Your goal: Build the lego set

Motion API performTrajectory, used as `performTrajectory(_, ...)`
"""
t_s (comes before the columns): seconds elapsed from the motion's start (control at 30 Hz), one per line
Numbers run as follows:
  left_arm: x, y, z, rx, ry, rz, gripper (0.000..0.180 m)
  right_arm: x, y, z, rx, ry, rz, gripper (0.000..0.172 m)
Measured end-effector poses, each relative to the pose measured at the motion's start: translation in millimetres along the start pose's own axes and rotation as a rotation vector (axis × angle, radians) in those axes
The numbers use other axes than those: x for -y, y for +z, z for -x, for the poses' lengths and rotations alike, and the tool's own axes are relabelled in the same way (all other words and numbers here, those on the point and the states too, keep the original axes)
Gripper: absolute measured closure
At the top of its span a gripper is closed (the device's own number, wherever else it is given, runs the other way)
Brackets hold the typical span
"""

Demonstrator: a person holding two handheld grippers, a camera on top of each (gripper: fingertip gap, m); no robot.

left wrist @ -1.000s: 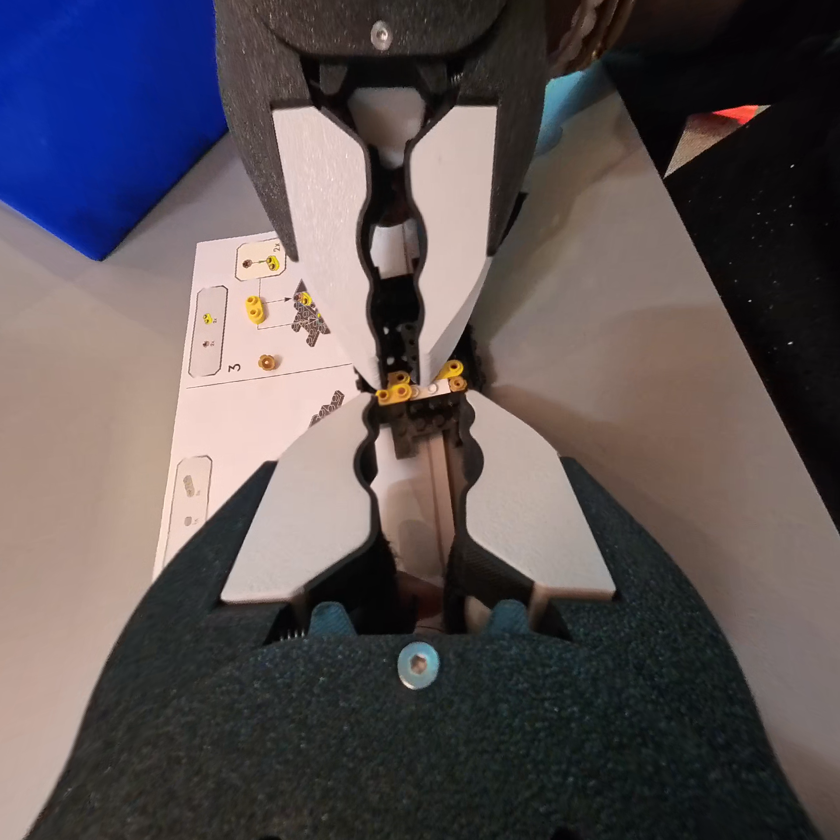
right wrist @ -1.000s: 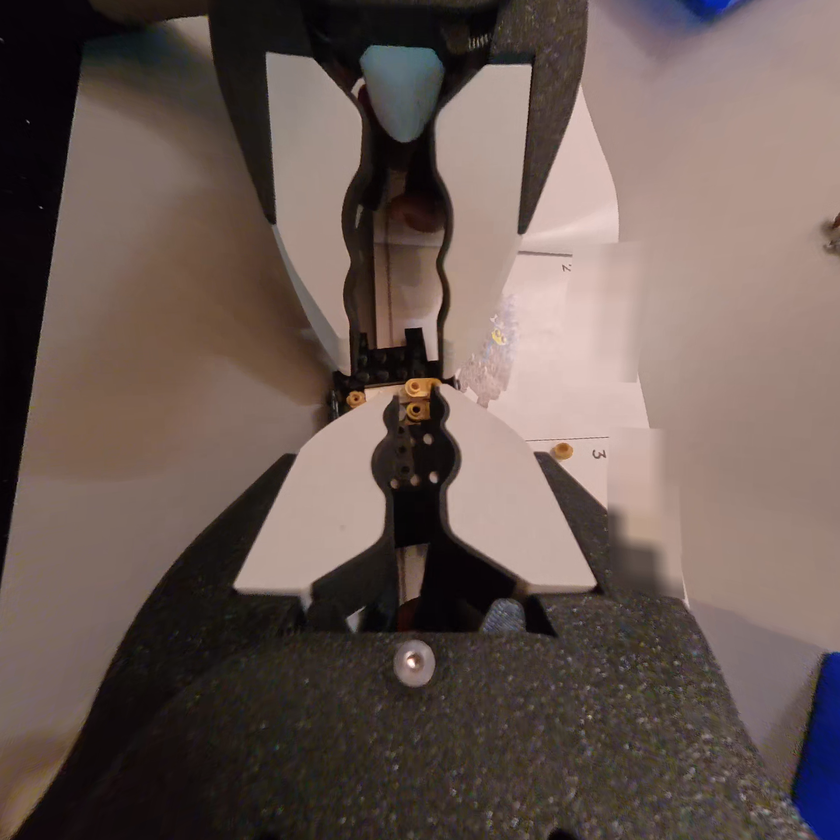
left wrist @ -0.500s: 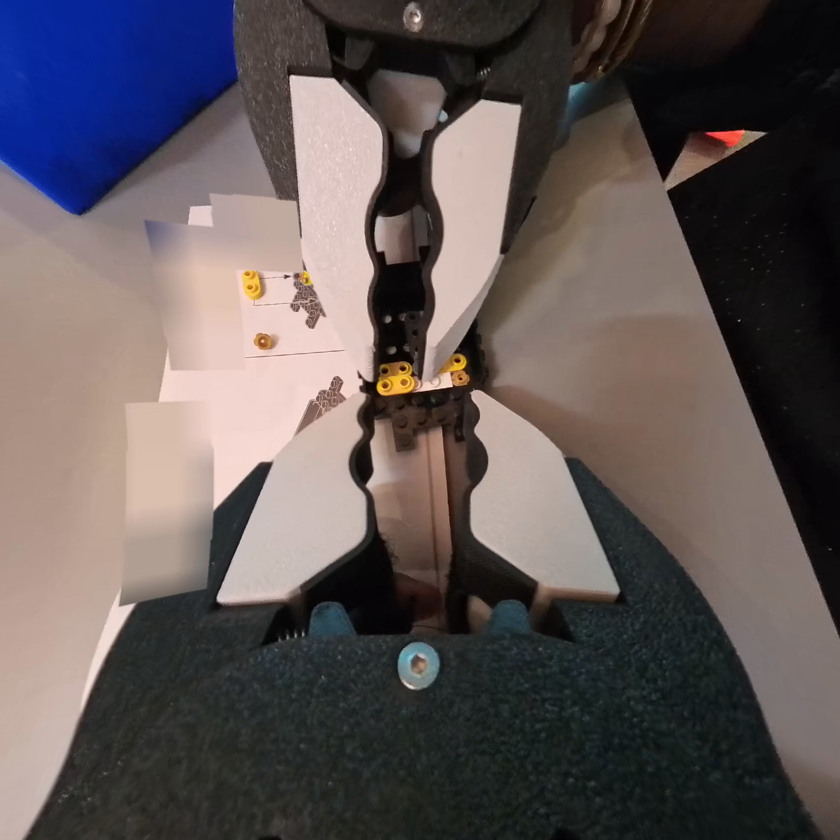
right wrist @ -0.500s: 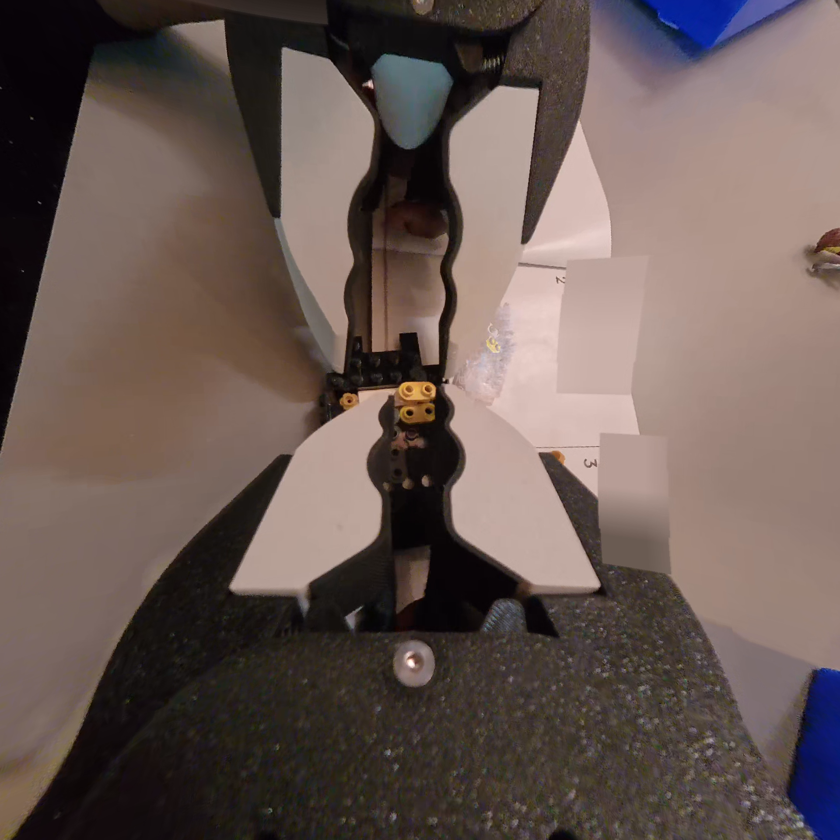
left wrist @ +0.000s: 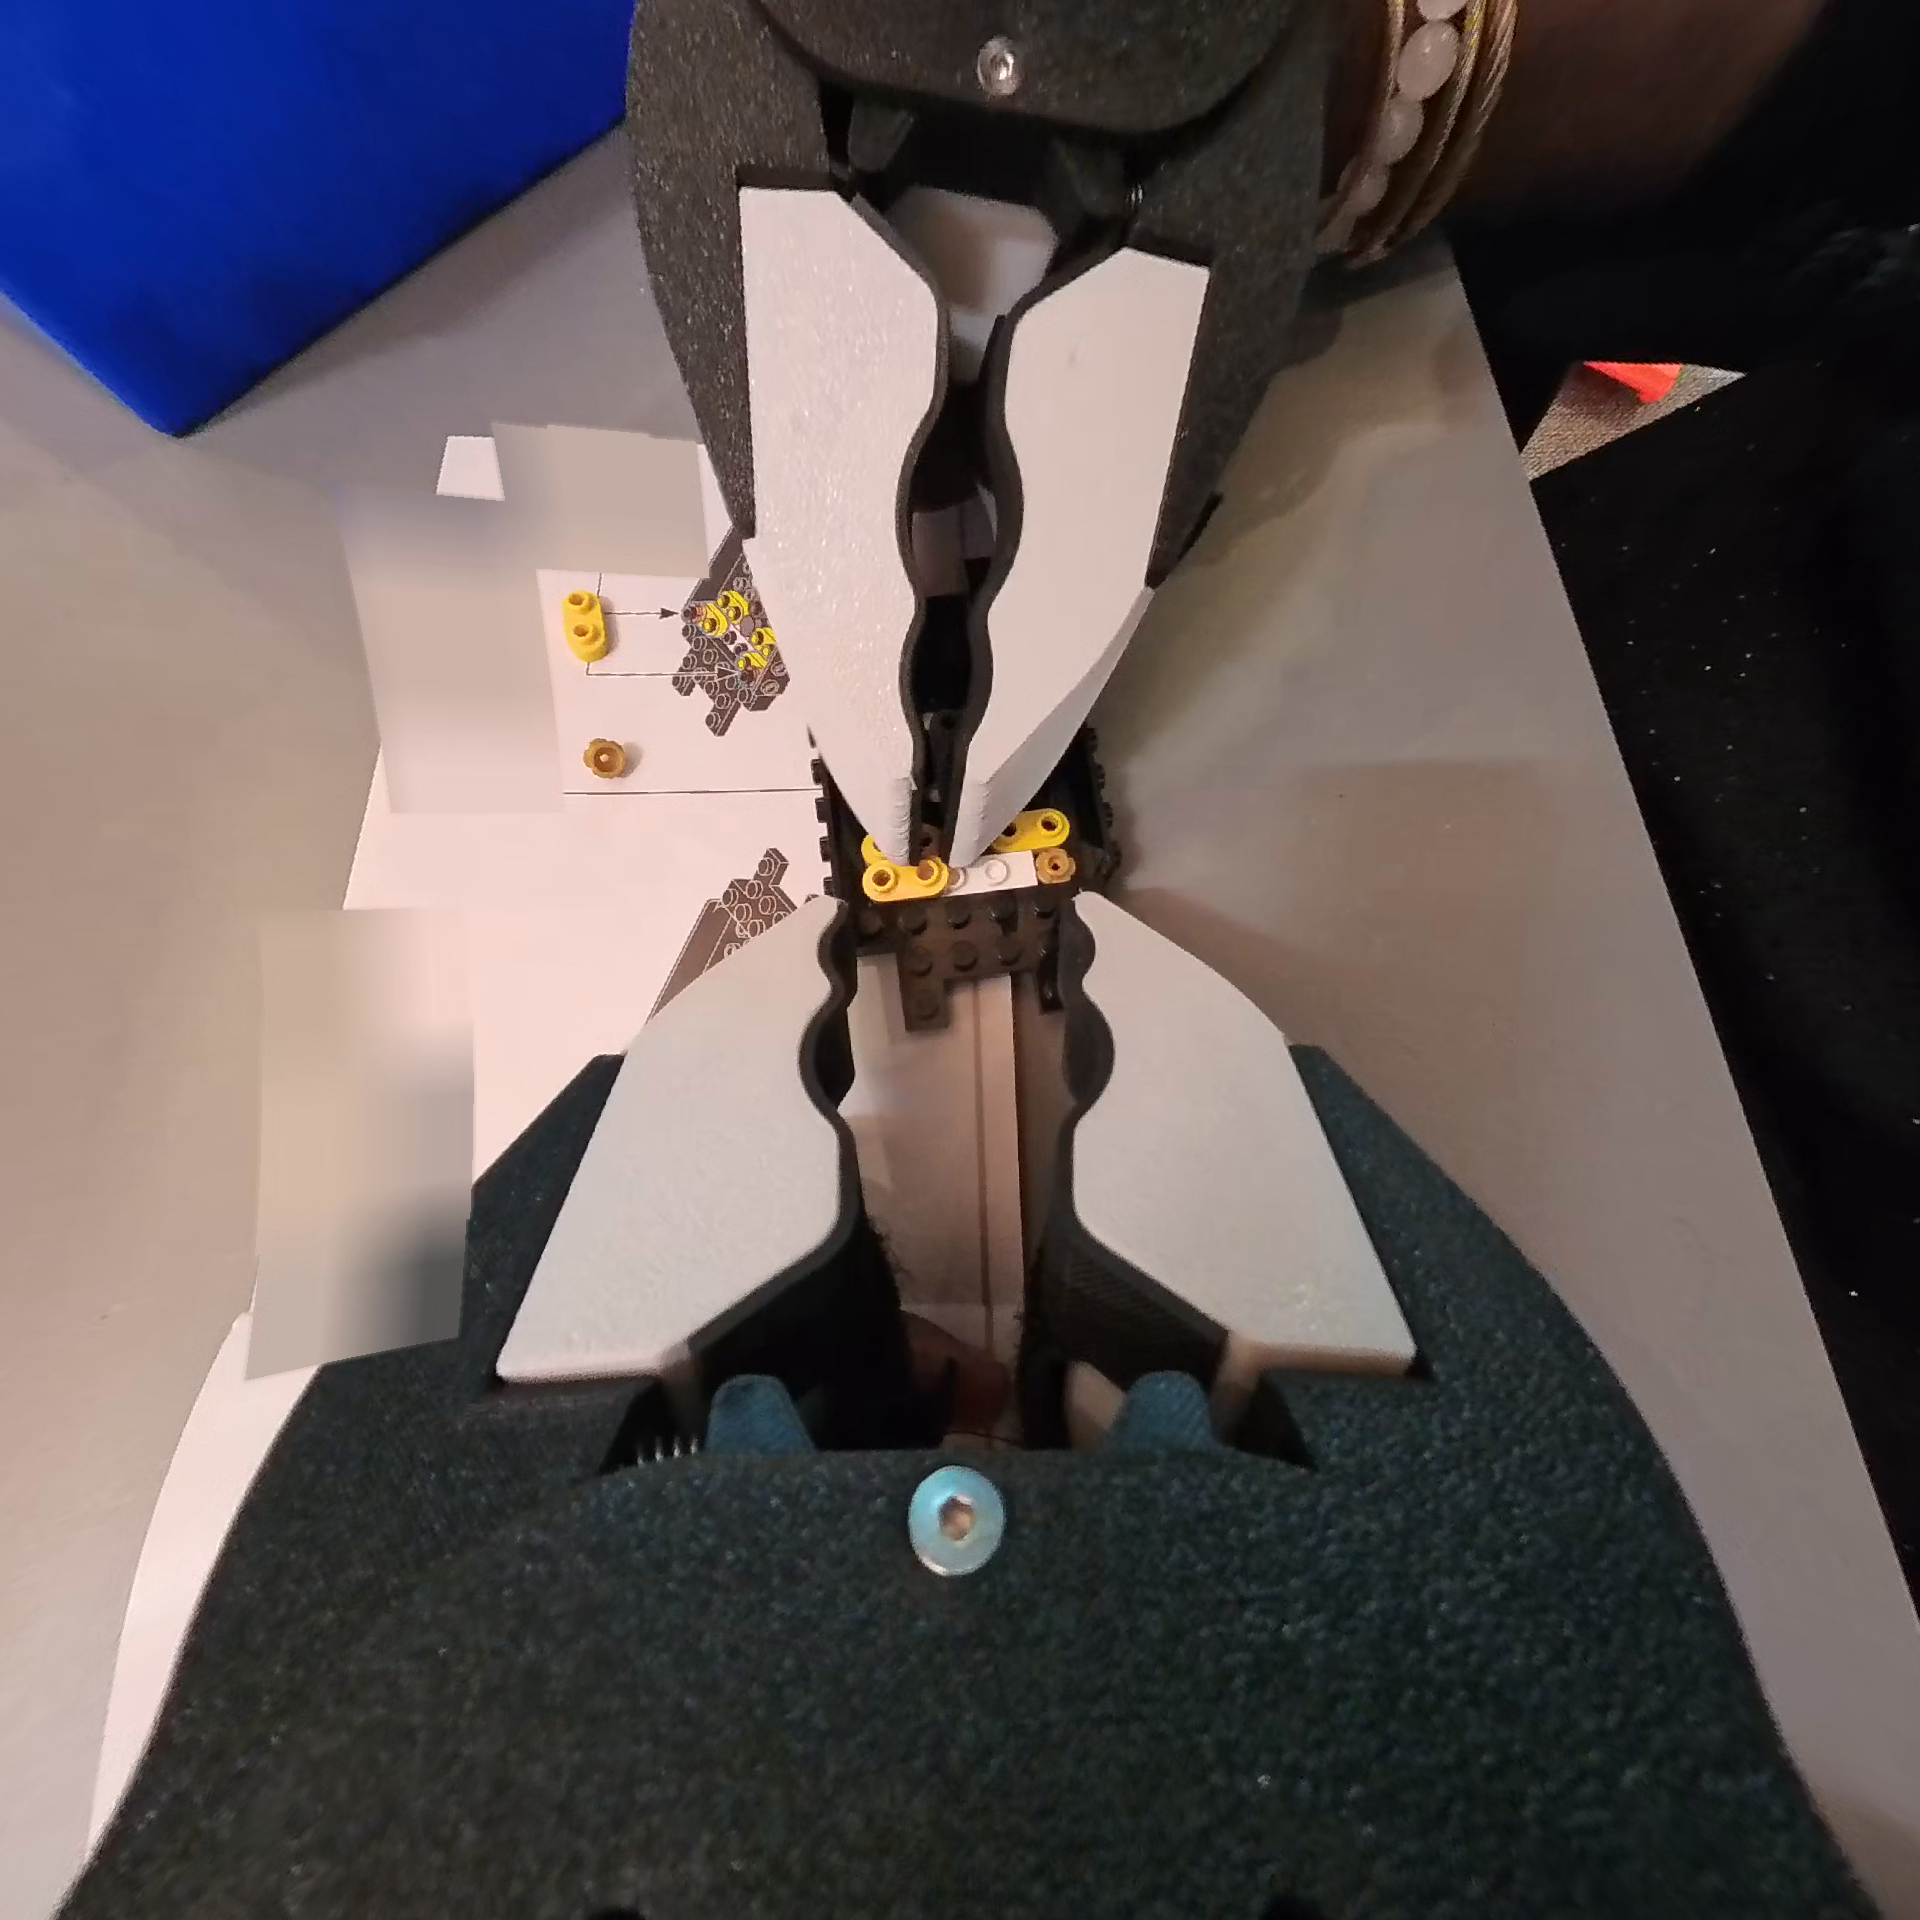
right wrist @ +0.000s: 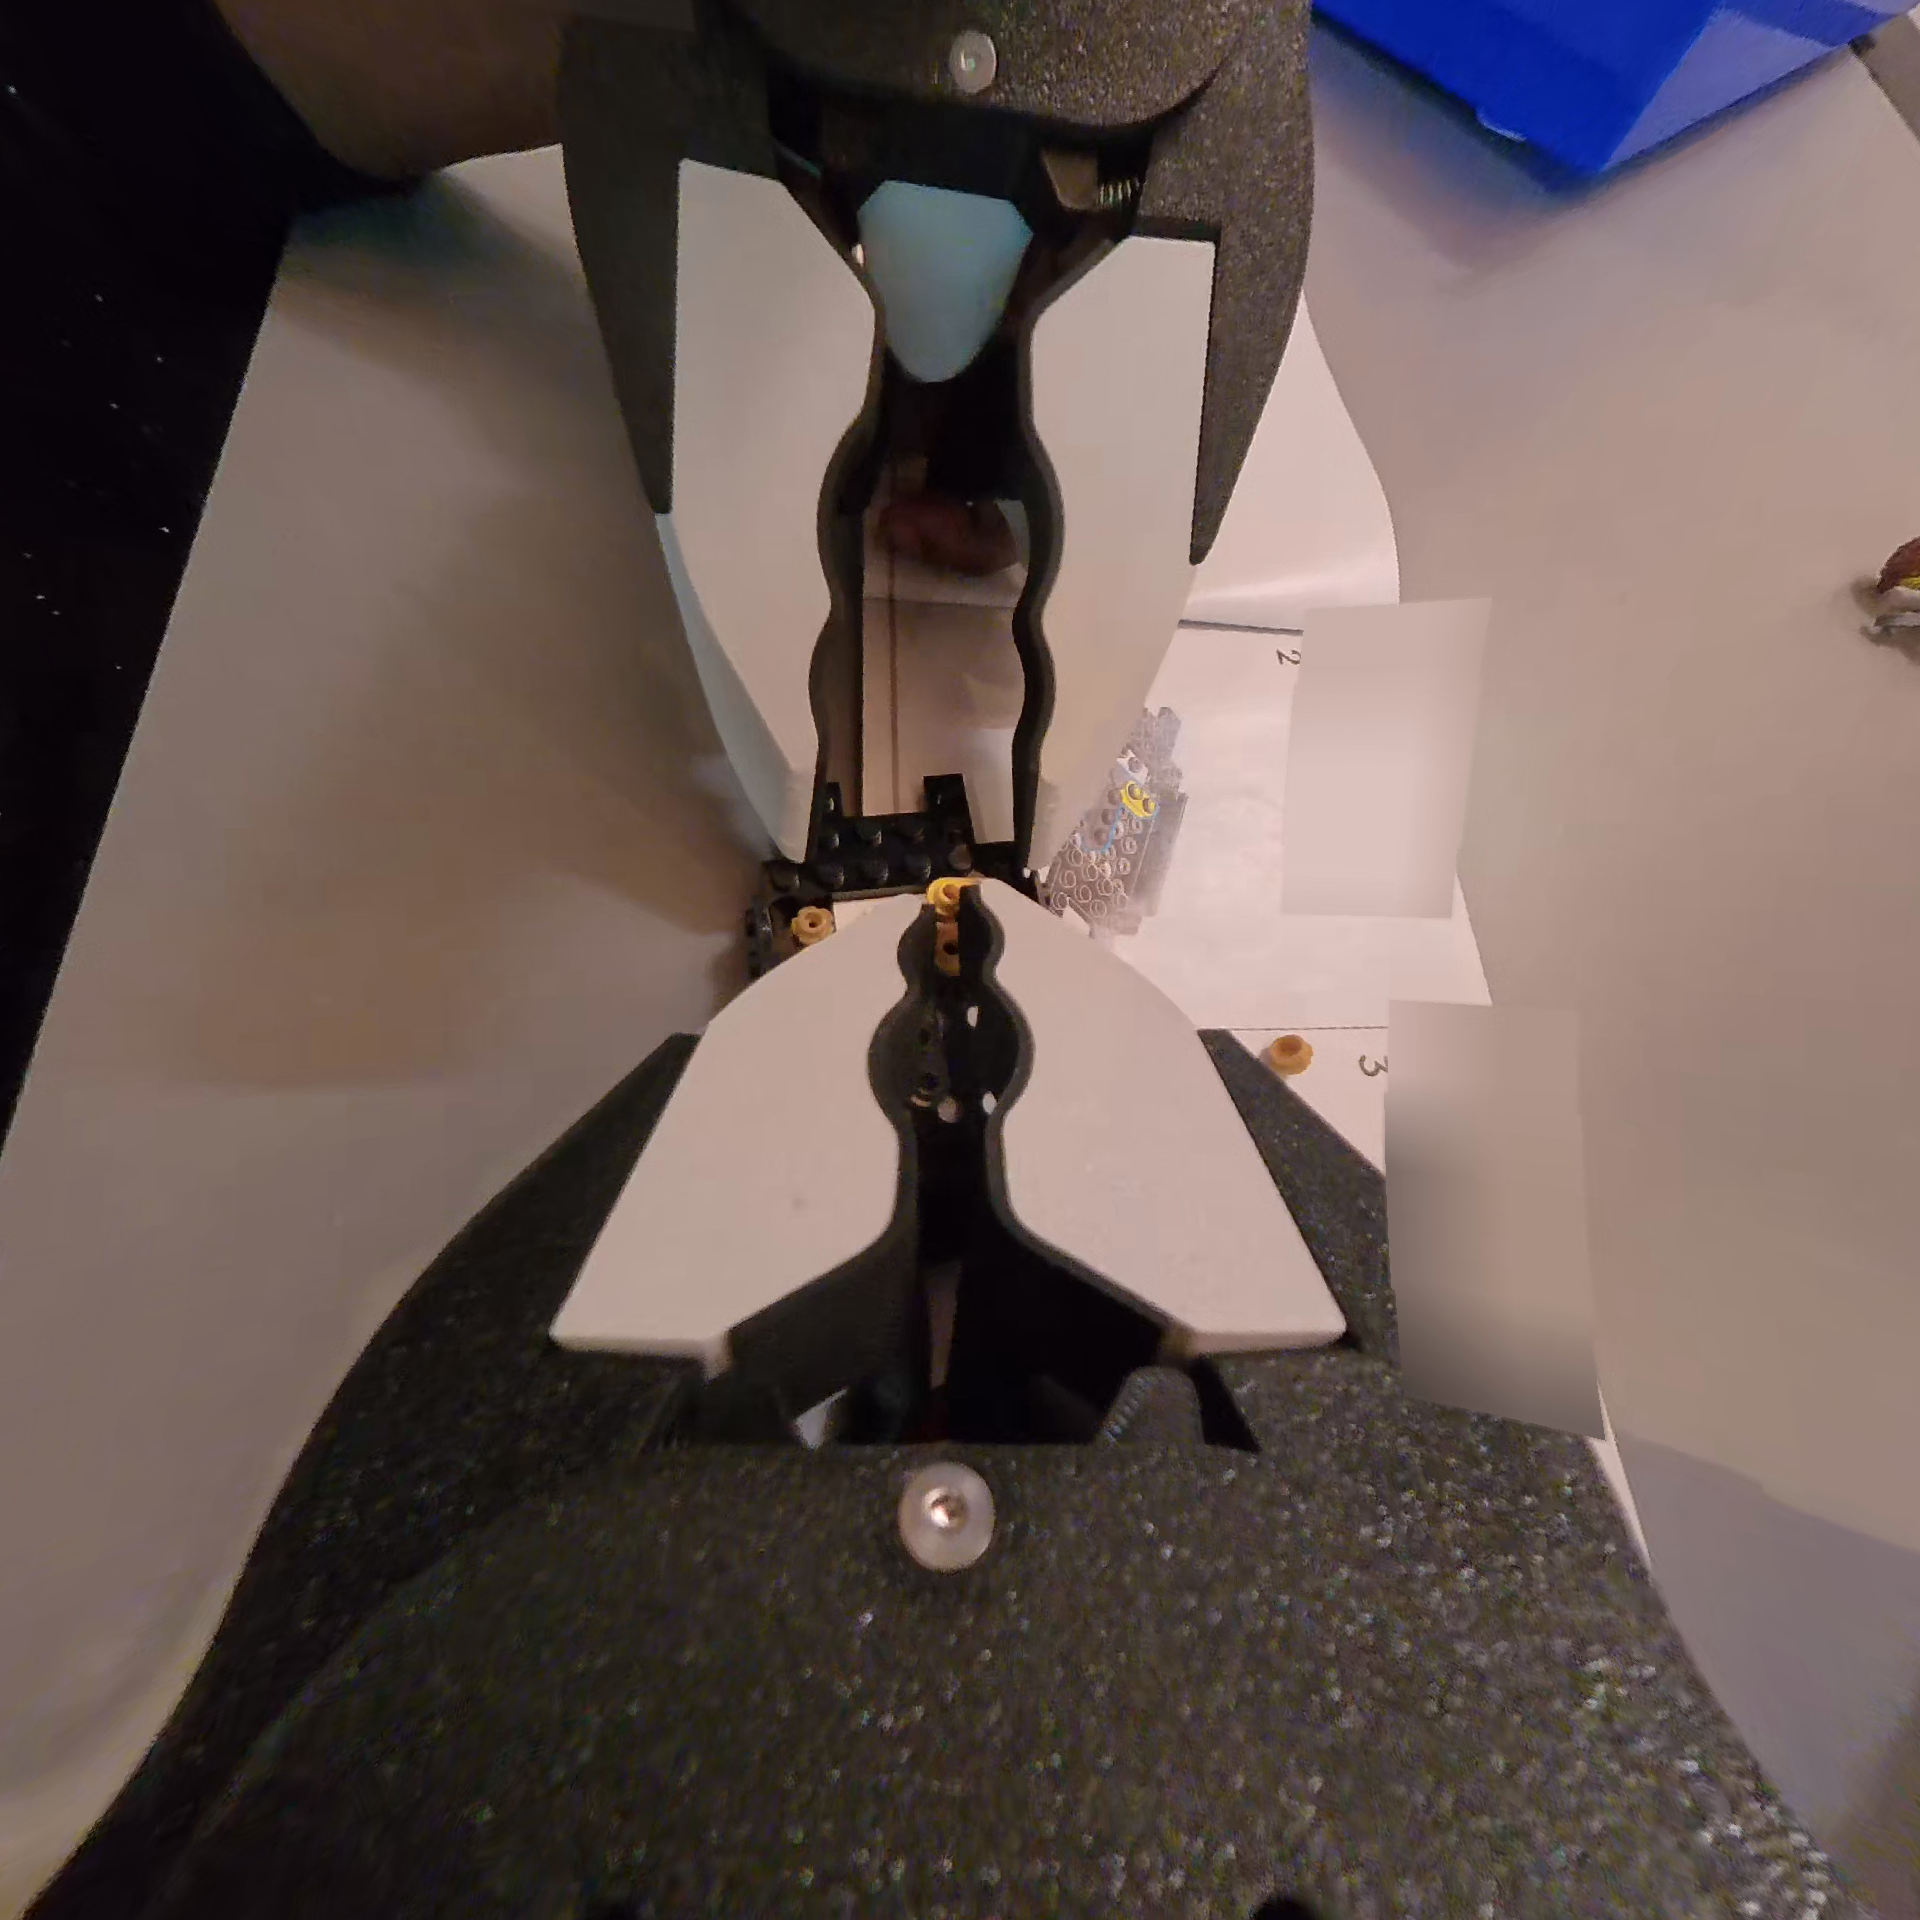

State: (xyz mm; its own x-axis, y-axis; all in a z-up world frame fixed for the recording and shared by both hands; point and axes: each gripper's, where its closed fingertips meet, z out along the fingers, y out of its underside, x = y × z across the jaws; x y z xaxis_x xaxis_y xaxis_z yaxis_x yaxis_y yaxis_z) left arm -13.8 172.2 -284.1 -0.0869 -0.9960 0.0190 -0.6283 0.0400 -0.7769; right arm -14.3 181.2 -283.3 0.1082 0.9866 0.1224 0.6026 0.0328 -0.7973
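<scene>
Two grippers (left wrist: 956, 914) (left wrist: 928, 821), one black brick assembly (left wrist: 961, 935), two yellow plates (left wrist: 904, 878) (left wrist: 1039, 828), one instruction sheet (left wrist: 582, 862), one blue bin (left wrist: 260, 177)

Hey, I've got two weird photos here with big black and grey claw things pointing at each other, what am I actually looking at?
Those claws are two hand-held grippers, one in each of a person's hands. Each picture comes from a camera mounted on one gripper, looking along its fingers, so each also shows the other gripper facing it.

The left gripper clamps a black brick model by its sides. The right gripper, nearly closed, touches its tips down on the model's top at a yellow two-hole plate; whether it grips anything is unclear.

Underneath lies a printed instruction sheet on a pale table, with a blue box behind.
</scene>
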Motion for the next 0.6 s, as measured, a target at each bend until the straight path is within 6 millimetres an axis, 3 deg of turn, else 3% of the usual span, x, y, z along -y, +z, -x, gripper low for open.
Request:
performTrajectory(0.17, -1, 0, 3, 0.017, -0.013, 0.002, 0.144, 2, 0, -3, -0.023, 0.017, -0.014, 0.169)
performTrajectory(0.23, 1, 2, 0, 0.003, -0.015, -0.002, 0.146, 7, -3, -16, -0.108, 0.047, -0.059, 0.171)
performTrajectory(0.33, 1, 3, -2, -0.003, 0.000, 0.006, 0.147, 6, -2, -11, -0.058, 0.056, -0.050, 0.171)
performTrajectory(0.5, 1, 2, -2, -0.012, 0.005, 0.001, 0.146, 4, -2, -2, 0.019, 0.031, -0.043, 0.146)
performTrajectory(0.6, 1, 2, -2, -0.011, 0.017, 0.001, 0.146, 1, 0, -1, 0.044, 0.044, -0.005, 0.146)
